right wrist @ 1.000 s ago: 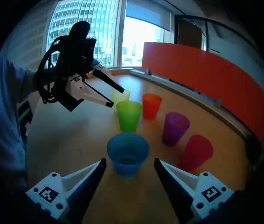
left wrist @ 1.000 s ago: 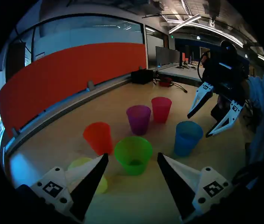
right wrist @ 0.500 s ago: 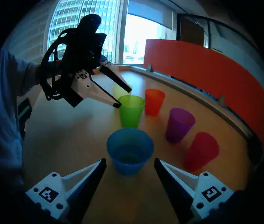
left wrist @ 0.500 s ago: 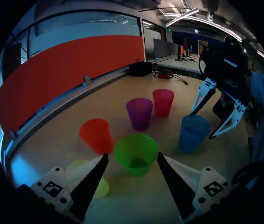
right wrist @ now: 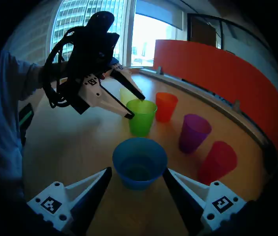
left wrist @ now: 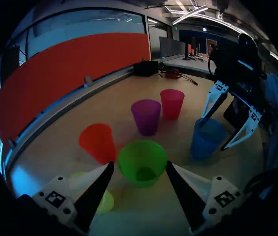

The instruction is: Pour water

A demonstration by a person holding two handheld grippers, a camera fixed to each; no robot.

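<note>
The left tool (left wrist: 139, 163) is spread wide. The green cup (left wrist: 142, 162) stands upright on the desk (left wrist: 111, 103), directly ahead of the tool and between its two fingertips. In the right gripper view, the left tool (right wrist: 137, 107) points down at an angle, with one fingertip on each side of the green cup's (right wrist: 141, 117) rim (whether they touch it cannot be told).

The right tool (right wrist: 136, 169) is also spread wide. The blue cup (right wrist: 139, 162) stands upright just ahead of it, centred in the gap between the fingers. In the left gripper view, the right tool (left wrist: 213, 135) straddles the blue cup (left wrist: 206, 138), one finger on each side; no grip is visible.

The two cups are near each other but apart. Four more cups stand on the desk: orange (left wrist: 97, 141), purple (left wrist: 146, 116), pink (left wrist: 172, 103) and yellow (left wrist: 105, 200). The yellow cup is partly hidden behind a finger of the left tool.
</note>
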